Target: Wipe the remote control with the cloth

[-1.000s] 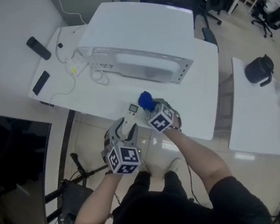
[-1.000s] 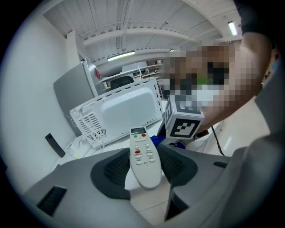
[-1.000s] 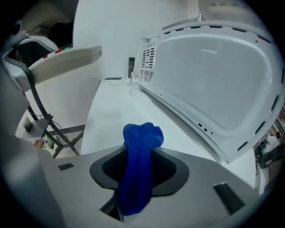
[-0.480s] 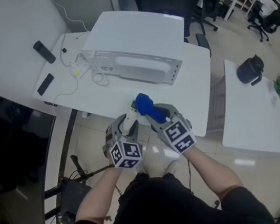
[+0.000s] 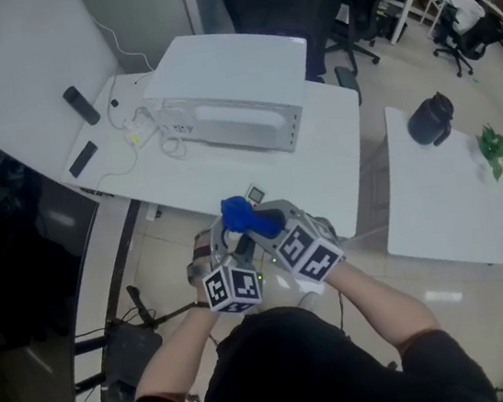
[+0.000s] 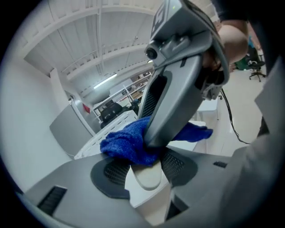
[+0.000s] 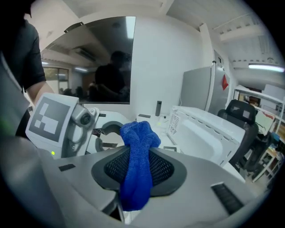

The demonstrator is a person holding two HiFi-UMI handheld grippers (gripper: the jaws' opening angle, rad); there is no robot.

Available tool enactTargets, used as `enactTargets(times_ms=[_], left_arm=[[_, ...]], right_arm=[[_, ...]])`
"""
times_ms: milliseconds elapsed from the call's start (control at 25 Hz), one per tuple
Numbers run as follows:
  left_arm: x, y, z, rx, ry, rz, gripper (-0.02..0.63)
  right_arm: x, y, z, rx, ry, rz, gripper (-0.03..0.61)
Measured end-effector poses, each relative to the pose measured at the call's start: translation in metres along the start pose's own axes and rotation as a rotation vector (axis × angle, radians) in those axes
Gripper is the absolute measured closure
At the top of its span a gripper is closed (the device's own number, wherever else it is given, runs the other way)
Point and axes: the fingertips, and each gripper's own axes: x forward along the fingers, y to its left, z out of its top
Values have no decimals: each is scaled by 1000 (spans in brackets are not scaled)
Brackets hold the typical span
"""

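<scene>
Between right gripper [image 7: 138, 168] jaws: cloth [image 7: 137, 136] pinched tight, bunched end ahead of them. Left gripper [image 6: 143, 165] clamps remote control [image 6: 147, 179]; cloth lies against its far end.

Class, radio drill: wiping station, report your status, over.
Left gripper jaws shut on remote control. Right gripper jaws shut on blue cloth. Cloth lies against the remote's far end, nothing between them.

Bright office, white tables on glossy tile

White table [image 5: 313, 173] with a boxy white appliance [image 5: 225, 78] on it, a second table [image 5: 437, 197] to the right, black office chairs [image 5: 284, 0] behind, pale shiny floor [image 5: 372, 169].
</scene>
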Motion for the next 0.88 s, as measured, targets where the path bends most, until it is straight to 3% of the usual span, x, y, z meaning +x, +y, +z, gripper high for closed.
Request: enactTargets(times_ms=[440,520,640,760,880], left_arm=[[-20,-23,22,11,-65,-25,410],[-18,-17,20,-26,-56,-16,410],[-13,-7,14,-58,-44,4,410],[-13,1,14,-46,-48,18,410],[-18,0,18,-18,-68,24,410]], right_arm=[[-42,-57,-5,53,-27,-157,459],[-52,-48,6,61,-63,-138,459],[-53,-10,18,48,-89,-41,459],[-40,24,18,31,-71,46,458],[-31,34,12,33,-46,76,457]])
